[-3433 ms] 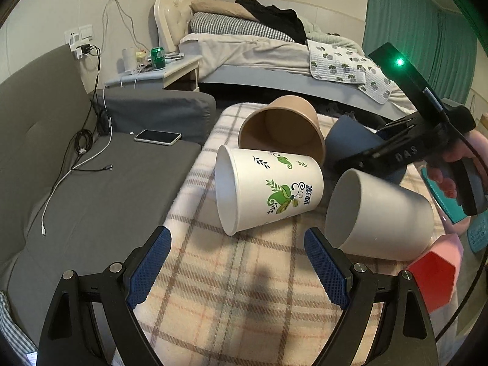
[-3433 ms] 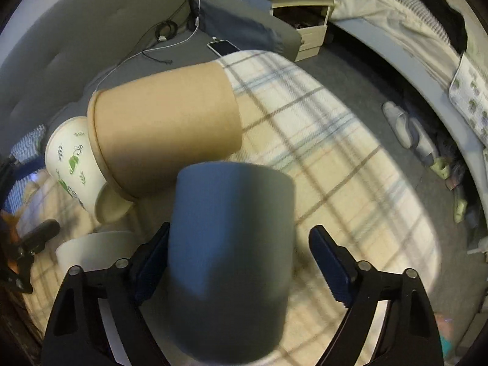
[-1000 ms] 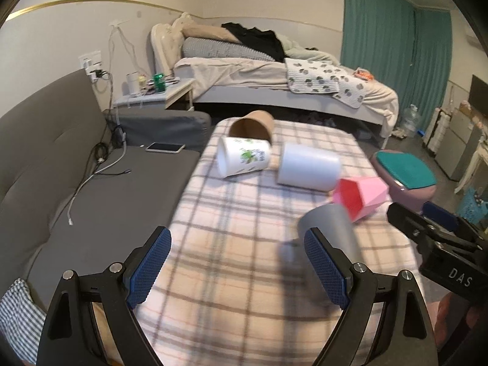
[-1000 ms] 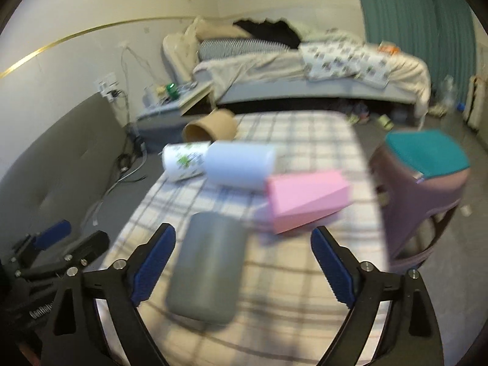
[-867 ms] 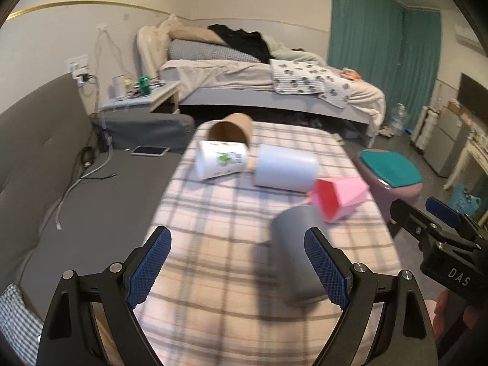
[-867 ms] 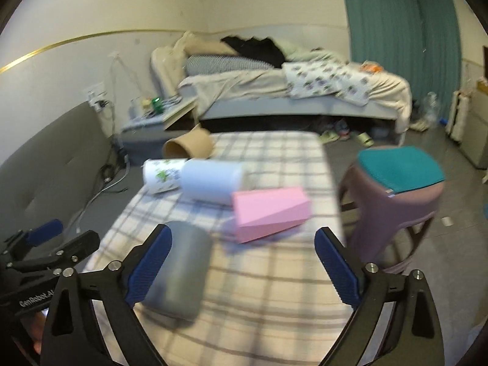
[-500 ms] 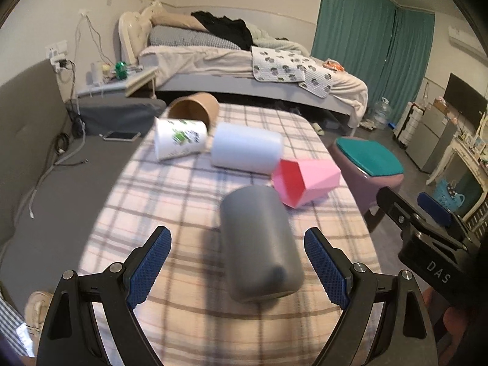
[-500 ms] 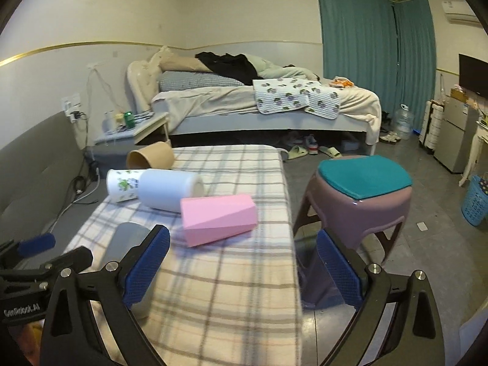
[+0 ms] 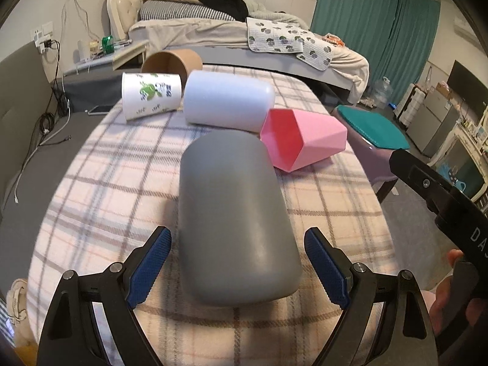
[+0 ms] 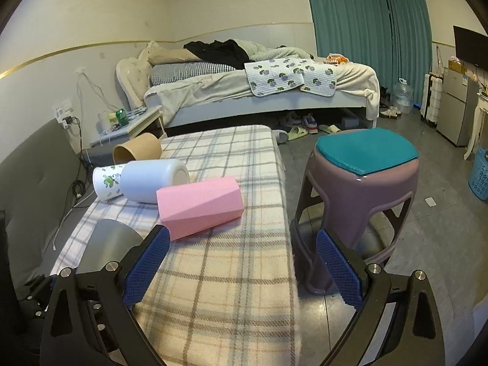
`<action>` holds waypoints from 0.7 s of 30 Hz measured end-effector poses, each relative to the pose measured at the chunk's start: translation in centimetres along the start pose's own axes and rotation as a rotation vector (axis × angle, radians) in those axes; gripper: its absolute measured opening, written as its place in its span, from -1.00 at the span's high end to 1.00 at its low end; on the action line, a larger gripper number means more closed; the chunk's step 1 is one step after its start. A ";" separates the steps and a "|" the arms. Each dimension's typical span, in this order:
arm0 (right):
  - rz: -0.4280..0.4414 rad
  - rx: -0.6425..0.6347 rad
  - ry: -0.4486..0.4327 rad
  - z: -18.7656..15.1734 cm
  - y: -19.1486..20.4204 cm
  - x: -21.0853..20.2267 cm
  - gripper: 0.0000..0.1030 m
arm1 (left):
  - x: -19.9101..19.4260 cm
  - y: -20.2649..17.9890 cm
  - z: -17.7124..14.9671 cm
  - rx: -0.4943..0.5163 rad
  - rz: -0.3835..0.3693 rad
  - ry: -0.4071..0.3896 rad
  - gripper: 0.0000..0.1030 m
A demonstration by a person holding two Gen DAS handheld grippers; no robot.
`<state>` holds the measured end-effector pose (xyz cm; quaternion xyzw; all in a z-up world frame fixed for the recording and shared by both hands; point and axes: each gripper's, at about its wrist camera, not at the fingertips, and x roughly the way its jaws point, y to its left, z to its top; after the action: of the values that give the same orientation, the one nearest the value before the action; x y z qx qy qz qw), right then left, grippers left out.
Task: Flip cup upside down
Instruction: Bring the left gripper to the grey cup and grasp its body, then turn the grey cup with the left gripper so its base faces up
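Observation:
A grey cup lies on its side on the plaid-covered table, its closed base toward me. My left gripper is open, its blue pads on either side of the cup's near end, not touching it. The grey cup shows partly in the right wrist view, behind the left finger. My right gripper is open and empty over the table's right edge. Its black body shows at the right of the left wrist view.
Several other cups lie on their sides farther back: pink, white, leaf-printed paper, brown paper. A purple stool with a teal seat stands right of the table. A grey sofa is to the left, a bed behind.
The grey cup, earlier held between the right gripper's fingers, now lies on the table. The left gripper has moved in around it. The right gripper has drawn back to the right.

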<state>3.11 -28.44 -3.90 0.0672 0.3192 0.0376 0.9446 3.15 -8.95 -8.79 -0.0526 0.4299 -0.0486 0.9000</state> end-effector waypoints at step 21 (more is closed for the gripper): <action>-0.001 0.023 0.027 -0.2 -0.3 0.7 -0.89 | -3.6 0.2 1.1 0.079 -0.003 -0.024 -0.46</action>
<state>3.54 -28.61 -4.51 0.0773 0.3325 0.0343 0.9393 1.79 -8.26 -5.31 -0.0184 0.4165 -0.0662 0.9065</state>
